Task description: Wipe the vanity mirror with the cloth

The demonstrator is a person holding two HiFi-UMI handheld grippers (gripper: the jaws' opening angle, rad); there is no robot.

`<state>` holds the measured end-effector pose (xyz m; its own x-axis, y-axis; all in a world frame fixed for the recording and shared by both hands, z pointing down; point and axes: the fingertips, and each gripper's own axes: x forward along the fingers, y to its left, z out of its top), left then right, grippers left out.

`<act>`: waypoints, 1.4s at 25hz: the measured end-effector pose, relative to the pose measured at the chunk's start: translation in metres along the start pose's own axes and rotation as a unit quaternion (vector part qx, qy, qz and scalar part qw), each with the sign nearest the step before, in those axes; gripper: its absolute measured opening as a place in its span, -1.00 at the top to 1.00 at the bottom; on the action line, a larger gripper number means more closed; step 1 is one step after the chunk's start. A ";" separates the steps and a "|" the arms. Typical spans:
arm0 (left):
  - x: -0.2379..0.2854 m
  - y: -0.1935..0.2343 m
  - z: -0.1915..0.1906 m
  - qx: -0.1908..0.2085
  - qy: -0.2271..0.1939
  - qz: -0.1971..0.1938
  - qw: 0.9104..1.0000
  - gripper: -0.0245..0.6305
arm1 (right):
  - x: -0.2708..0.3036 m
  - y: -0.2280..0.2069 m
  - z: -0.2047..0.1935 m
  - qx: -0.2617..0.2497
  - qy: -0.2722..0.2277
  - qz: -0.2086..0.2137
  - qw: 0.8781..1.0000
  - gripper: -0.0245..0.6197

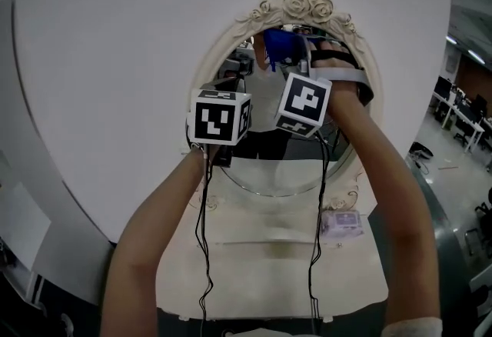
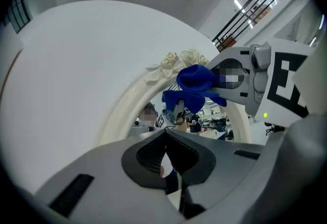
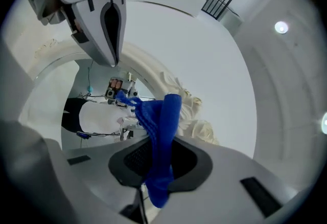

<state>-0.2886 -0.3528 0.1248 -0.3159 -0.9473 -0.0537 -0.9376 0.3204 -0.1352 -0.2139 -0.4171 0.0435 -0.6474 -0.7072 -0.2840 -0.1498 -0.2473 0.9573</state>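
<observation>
White wall behind our oval vanity mirror. Right gripper: we clamp blue cloth at mirror's top. Left gripper: closed, empty.

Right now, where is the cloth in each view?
Head view: cloth at the mirror top, below the roses.
Left gripper view: cloth centre, just under the roses.
Right gripper view: cloth low centre, in the right gripper; roses beside it.
Landmark: the roses.
</observation>
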 end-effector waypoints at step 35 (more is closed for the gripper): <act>0.012 0.002 -0.123 -0.097 0.072 0.004 0.993 0.89 | -0.009 0.120 0.004 0.001 0.007 0.067 0.998 0.69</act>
<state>-0.3122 -0.3646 0.2455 -0.3286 -0.9403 0.0891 -0.9406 0.3343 0.0588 -0.2291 -0.4378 0.1615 -0.6509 -0.7433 -0.1541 -0.0639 -0.1487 0.9868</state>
